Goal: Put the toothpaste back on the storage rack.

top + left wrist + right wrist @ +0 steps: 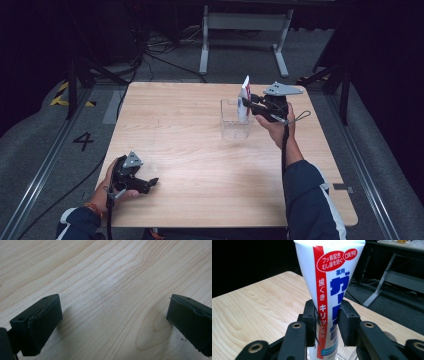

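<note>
Pinching a white toothpaste tube (329,290), the right gripper (248,106) has both pads pressed flat on the tube's lower half; the tube stands upright, wide crimped end up, with red and blue print on its face. In the high view the tube (244,97) sits over the near-right part of a clear plastic box (232,120), its lower end dipping inside the box walls; whether it touches the bottom cannot be told. The tube's cap end is cut off by the bottom edge of the right gripper view, with just a bit of clear rim showing there.

Left gripper (150,184): jaws spread wide, nothing between them, resting low at the near-left corner of the wooden table (190,150). In its own view, the left gripper (112,325) frames bare wood grain; the outer parts of both jaws run out of frame.

Edges and room: the box stands on the right half of the table, towards the far edge, well apart from the left gripper. A wide stretch of open tabletop lies between the two hands. The box walls are see-through and hard to trace against the wood.

Count: two grippers, one tube, one box, one table.
</note>
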A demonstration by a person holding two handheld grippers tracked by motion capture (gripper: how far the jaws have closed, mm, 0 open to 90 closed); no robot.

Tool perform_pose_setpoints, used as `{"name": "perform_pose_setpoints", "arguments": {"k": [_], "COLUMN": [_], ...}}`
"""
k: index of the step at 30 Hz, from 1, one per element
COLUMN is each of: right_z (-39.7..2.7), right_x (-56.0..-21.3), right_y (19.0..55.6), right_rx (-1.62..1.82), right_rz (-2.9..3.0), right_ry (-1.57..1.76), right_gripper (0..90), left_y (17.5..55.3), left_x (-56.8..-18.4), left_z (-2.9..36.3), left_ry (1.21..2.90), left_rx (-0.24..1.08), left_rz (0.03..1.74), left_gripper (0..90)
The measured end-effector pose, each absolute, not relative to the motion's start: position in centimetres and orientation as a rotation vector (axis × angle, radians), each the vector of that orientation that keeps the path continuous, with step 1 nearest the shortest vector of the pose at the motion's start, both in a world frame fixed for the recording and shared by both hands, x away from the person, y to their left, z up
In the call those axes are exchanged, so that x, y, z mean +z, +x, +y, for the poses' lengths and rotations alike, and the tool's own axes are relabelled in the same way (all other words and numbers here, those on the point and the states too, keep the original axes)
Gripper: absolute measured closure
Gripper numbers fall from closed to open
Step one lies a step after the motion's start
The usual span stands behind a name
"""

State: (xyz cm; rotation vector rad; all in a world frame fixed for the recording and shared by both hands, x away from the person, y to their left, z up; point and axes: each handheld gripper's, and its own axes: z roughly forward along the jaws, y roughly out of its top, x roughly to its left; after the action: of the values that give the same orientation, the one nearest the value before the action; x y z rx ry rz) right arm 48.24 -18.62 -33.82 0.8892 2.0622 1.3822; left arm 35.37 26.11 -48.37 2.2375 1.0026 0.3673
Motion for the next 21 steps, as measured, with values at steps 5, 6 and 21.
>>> {"name": "perform_pose_setpoints", "arguments": {"k": [5, 6, 21], "right_z": [-18.8, -18.9, -19.1], "right_x": [-34.5, -34.6, -37.0], "right_y": [48.8, 48.9, 50.2], "right_rx": [1.383, 1.377, 1.349], "right_rz": [2.051, 2.053, 2.062], "right_ry": [0.917, 0.921, 0.981], "right_gripper": [70.9, 70.9, 71.6], "left_y": [35.4, 35.4, 35.4], "left_x": [-48.4, -48.4, -48.4], "left_z": [26.1, 26.1, 26.1], "left_ry": [2.233, 2.233, 2.236], "left_rx": [0.366, 0.366, 0.366], "left_rz": [1.005, 1.004, 1.003], "left_gripper": [0.7, 0.7, 0.7]}}
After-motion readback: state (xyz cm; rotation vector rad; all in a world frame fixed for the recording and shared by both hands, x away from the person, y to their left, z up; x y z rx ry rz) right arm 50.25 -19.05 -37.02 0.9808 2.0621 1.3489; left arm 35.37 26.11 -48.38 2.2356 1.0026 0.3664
